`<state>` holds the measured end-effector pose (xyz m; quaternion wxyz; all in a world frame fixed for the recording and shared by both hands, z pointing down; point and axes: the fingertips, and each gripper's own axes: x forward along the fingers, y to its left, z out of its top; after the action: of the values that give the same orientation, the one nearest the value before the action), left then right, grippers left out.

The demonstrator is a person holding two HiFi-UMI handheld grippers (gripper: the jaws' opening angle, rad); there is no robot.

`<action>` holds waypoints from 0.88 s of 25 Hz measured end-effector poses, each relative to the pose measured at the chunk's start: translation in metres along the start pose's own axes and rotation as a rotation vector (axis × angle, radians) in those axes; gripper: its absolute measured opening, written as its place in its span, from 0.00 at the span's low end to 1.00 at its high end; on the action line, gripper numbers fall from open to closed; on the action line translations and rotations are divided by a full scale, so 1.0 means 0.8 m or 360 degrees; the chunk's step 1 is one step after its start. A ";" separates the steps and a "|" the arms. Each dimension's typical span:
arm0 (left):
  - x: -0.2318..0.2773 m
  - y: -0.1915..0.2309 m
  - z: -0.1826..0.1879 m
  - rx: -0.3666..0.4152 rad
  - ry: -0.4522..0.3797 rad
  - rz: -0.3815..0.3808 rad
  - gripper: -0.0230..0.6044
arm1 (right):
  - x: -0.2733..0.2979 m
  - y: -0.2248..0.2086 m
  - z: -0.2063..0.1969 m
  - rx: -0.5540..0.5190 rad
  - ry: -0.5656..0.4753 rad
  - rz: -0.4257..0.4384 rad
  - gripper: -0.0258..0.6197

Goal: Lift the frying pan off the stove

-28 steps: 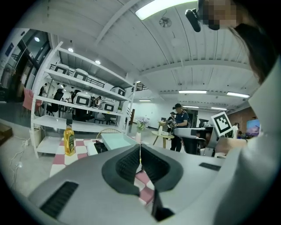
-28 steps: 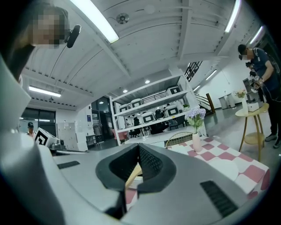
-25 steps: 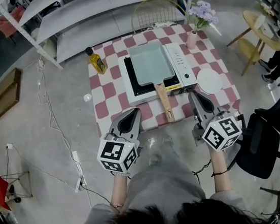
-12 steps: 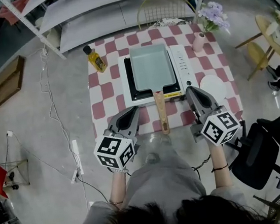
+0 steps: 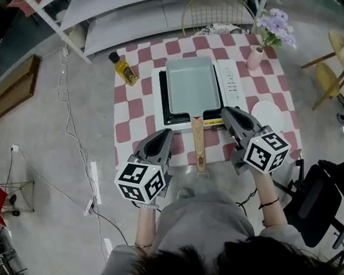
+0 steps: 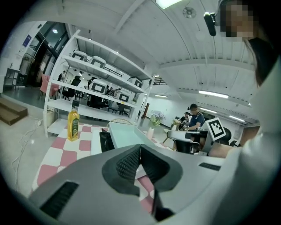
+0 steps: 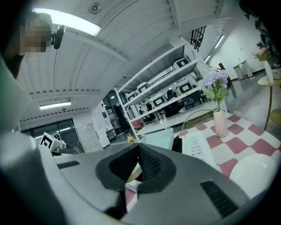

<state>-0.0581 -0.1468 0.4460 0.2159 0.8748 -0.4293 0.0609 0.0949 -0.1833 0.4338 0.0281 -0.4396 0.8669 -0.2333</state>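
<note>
Checkered table (image 5: pixel 124 111): left tongs (image 5: pixel 164 135), right tongs (image 5: pixel 226 113) pressed together, empty, flanking pan handle (image 5: pixel 199 146).

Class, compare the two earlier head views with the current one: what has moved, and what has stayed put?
The left gripper and right gripper advanced toward the stove, the right one further, and now flank the wooden handle of the frying pan. Nothing was gripped and both stay shut. The frying pan, oil bottle and plate are unmoved.
</note>
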 end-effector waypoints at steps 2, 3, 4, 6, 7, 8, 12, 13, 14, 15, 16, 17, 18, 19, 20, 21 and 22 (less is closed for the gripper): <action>0.004 0.000 -0.003 -0.0052 0.0012 0.0011 0.08 | 0.006 0.000 -0.004 0.0021 0.0032 0.0043 0.07; 0.006 0.000 -0.005 -0.0073 0.0020 0.0015 0.08 | 0.008 0.001 -0.006 0.0031 0.0050 0.0070 0.07; 0.008 -0.001 -0.008 -0.0089 0.0029 0.0019 0.08 | 0.011 0.003 -0.008 0.0039 0.0070 0.0096 0.07; 0.010 -0.003 -0.012 -0.0114 0.0048 0.0024 0.08 | 0.014 0.005 -0.013 0.0064 0.0108 0.0143 0.08; 0.012 -0.005 -0.014 -0.0127 0.0058 0.0025 0.08 | 0.016 0.006 -0.015 0.0084 0.0125 0.0163 0.08; 0.013 -0.005 -0.017 -0.0141 0.0068 0.0026 0.08 | 0.017 0.006 -0.018 0.0106 0.0142 0.0178 0.08; 0.018 -0.007 -0.026 -0.0189 0.0106 0.0050 0.08 | 0.020 0.005 -0.030 0.0162 0.0223 0.0213 0.08; 0.019 -0.007 -0.029 -0.0204 0.0119 0.0055 0.08 | 0.021 0.006 -0.033 0.0183 0.0241 0.0230 0.08; 0.020 -0.007 -0.032 -0.0222 0.0133 0.0053 0.08 | 0.021 0.007 -0.036 0.0210 0.0255 0.0248 0.08; 0.020 -0.009 -0.035 -0.0243 0.0147 0.0044 0.08 | 0.022 0.009 -0.038 0.0240 0.0265 0.0262 0.08; 0.021 -0.010 -0.037 -0.0269 0.0159 0.0030 0.08 | 0.022 0.010 -0.040 0.0269 0.0274 0.0271 0.08; 0.021 -0.012 -0.039 -0.0298 0.0169 0.0012 0.08 | 0.023 0.011 -0.042 0.0296 0.0284 0.0279 0.08; 0.021 -0.013 -0.040 -0.0329 0.0179 -0.0006 0.08 | 0.023 0.012 -0.044 0.0324 0.0294 0.0286 0.08; 0.021 -0.015 -0.042 -0.0359 0.0186 -0.0022 0.08 | 0.024 0.013 -0.046 0.0354 0.0305 0.0293 0.08; 0.021 -0.016 -0.043 -0.0387 0.0191 -0.0036 0.08 | 0.024 0.014 -0.048 0.0386 0.0314 0.0298 0.08; 0.022 -0.017 -0.044 -0.0412 0.0195 -0.0049 0.08 | 0.025 0.014 -0.050 0.0418 0.0322 0.0302 0.08; 0.022 -0.018 -0.046 -0.0433 0.0199 -0.0062 0.08 | 0.025 0.013 -0.052 0.0451 0.0328 0.0307 0.09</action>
<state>-0.0329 -0.1362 0.4792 0.3601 0.8402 -0.4021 0.0523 0.0640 -0.1776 0.4695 0.0230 -0.3201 0.8618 -0.3928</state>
